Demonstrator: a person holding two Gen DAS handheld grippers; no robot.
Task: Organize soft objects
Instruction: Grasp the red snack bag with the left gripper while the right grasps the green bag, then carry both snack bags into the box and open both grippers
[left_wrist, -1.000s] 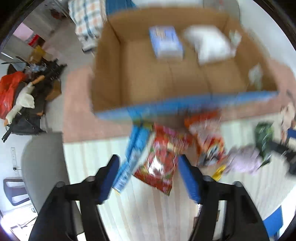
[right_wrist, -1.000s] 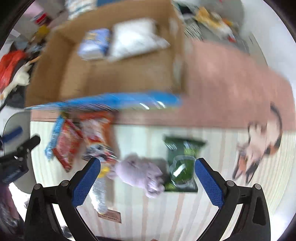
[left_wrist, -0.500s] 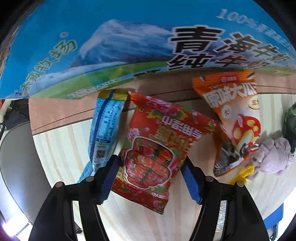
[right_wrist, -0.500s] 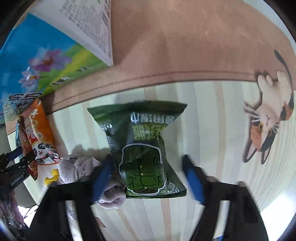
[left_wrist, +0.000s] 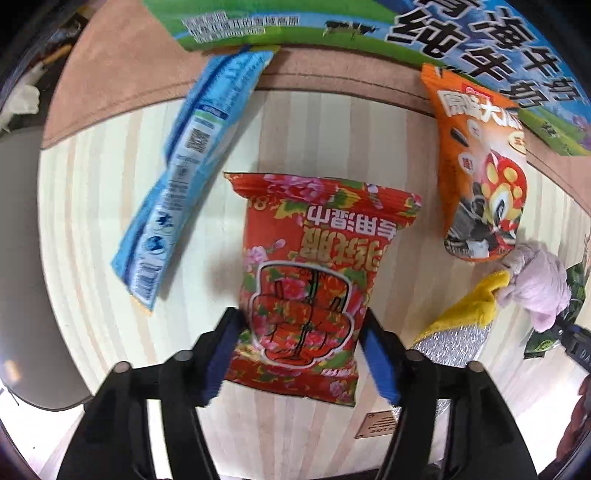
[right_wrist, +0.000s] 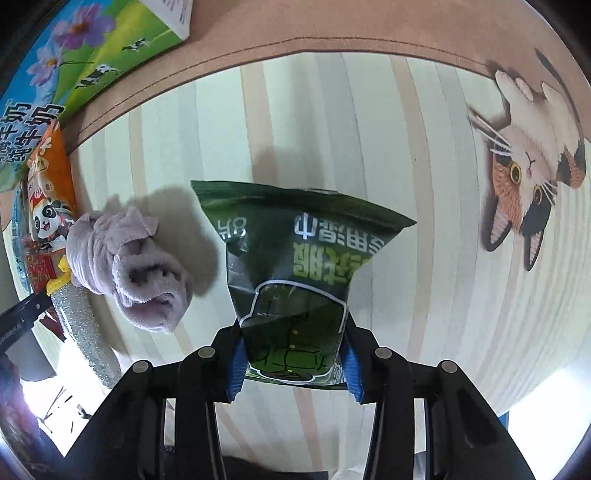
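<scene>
In the left wrist view my left gripper (left_wrist: 301, 354) is shut on the lower end of a red flowered snack bag (left_wrist: 314, 273), its blue pads pressing both sides. In the right wrist view my right gripper (right_wrist: 291, 363) is shut on the bottom of a dark green snack bag (right_wrist: 295, 266). A lilac cloth bundle (right_wrist: 129, 266) lies left of the green bag and shows at the right of the left wrist view (left_wrist: 535, 280). The printed cardboard box (left_wrist: 406, 29) stands beyond the bags.
A long blue packet (left_wrist: 192, 162) lies left of the red bag. An orange snack bag (left_wrist: 480, 166) lies to its right, by a yellow and silver scrubbing cloth (left_wrist: 461, 321). The striped mat (right_wrist: 424, 184) has a cat picture (right_wrist: 528, 155) at right.
Both grippers dropped from above the box to the mat. The left closed on the red bag and drew it back. The right closed on the green bag.
</scene>
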